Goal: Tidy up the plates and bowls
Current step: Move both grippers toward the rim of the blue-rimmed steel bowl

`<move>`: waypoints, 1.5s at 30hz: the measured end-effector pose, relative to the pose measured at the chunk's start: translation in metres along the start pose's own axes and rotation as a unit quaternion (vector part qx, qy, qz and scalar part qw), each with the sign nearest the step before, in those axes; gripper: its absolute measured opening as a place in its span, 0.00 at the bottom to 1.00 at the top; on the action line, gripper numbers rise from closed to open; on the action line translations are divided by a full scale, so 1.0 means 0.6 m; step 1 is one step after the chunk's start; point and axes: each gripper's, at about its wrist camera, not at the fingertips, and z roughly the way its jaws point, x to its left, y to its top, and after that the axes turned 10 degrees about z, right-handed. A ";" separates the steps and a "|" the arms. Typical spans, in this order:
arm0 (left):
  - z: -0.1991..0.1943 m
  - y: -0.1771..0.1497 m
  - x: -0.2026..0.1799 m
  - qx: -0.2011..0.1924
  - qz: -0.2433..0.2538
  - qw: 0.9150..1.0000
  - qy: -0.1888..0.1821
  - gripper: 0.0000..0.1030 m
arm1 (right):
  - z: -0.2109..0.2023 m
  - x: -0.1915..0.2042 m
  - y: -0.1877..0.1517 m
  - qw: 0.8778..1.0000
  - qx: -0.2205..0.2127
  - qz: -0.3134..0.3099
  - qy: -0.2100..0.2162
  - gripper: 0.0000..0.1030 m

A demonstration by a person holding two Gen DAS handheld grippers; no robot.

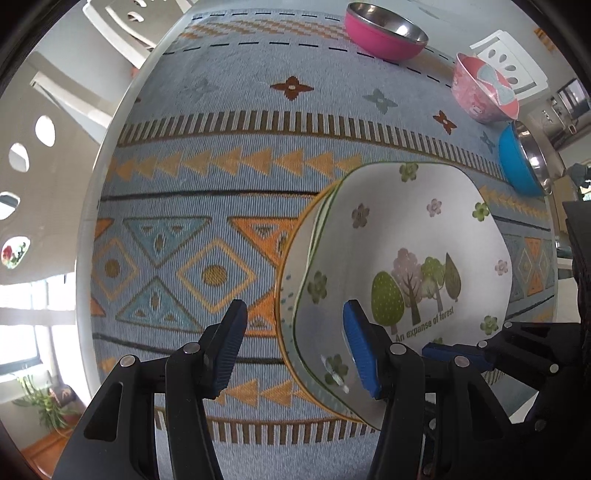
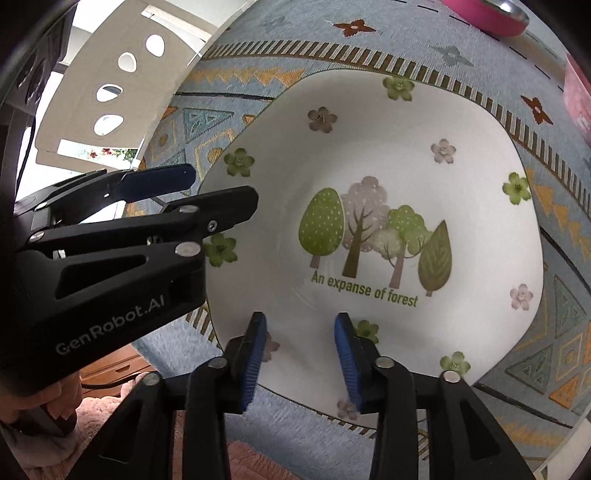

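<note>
The forest plate [image 2: 369, 236] lies on top of a second plate [image 1: 291, 266], whose orange-edged rim shows just beyond it on the left, on the patterned cloth [image 1: 221, 110] of the worktop [image 1: 86, 236]. The stacking step looks all but finished. The right gripper [image 2: 299, 354] hangs above the plate's near rim with its jaws parted and nothing pinched between them. The left gripper [image 1: 291, 350] also stands released, one finger over the cloth and one over the plate's left edge, gripping nothing. Three bowls wait at the far right: a pink steel-lined bowl [image 1: 384, 33], a pink patterned bowl [image 1: 484, 88] and a blue bowl [image 1: 524, 162], near one another but not nested. Next, I judge, both grippers should lift clear of the plates and one should reach far right to take a bowl by its rim.
</note>
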 end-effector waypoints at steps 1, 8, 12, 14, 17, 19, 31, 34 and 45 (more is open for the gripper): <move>0.000 0.002 0.002 -0.001 0.001 1.000 0.000 0.50 | 0.000 0.000 0.001 1.000 0.000 0.002 -0.001 0.40; -0.010 0.010 0.006 -0.006 0.015 1.000 -0.003 0.50 | -0.008 -0.011 -0.018 0.999 -0.006 0.034 0.014 0.41; -0.021 0.022 -0.006 -0.008 0.026 1.000 0.002 0.50 | -0.041 -0.029 -0.030 0.997 -0.039 0.054 0.030 0.41; -0.030 0.032 -0.016 -0.014 0.030 0.999 0.003 0.51 | -0.061 -0.048 -0.031 0.995 -0.057 0.072 0.041 0.41; -0.045 0.052 -0.041 -0.024 0.039 0.999 0.009 0.54 | -0.088 -0.082 -0.035 0.990 -0.077 0.099 0.064 0.41; -0.052 0.063 -0.056 -0.028 0.040 0.999 0.011 0.54 | -0.098 -0.108 -0.033 0.988 -0.081 0.113 0.072 0.41; -0.060 0.149 -0.210 -0.029 0.020 0.999 0.018 0.54 | -0.166 -0.272 -0.020 0.984 -0.083 0.132 0.089 0.41; -0.052 0.176 -0.251 -0.026 0.016 1.000 0.005 0.54 | -0.183 -0.323 -0.016 0.981 -0.088 0.145 0.095 0.40; 0.000 0.285 -0.377 -0.019 0.028 0.998 -0.045 0.54 | -0.243 -0.512 -0.016 0.958 -0.123 0.231 0.118 0.41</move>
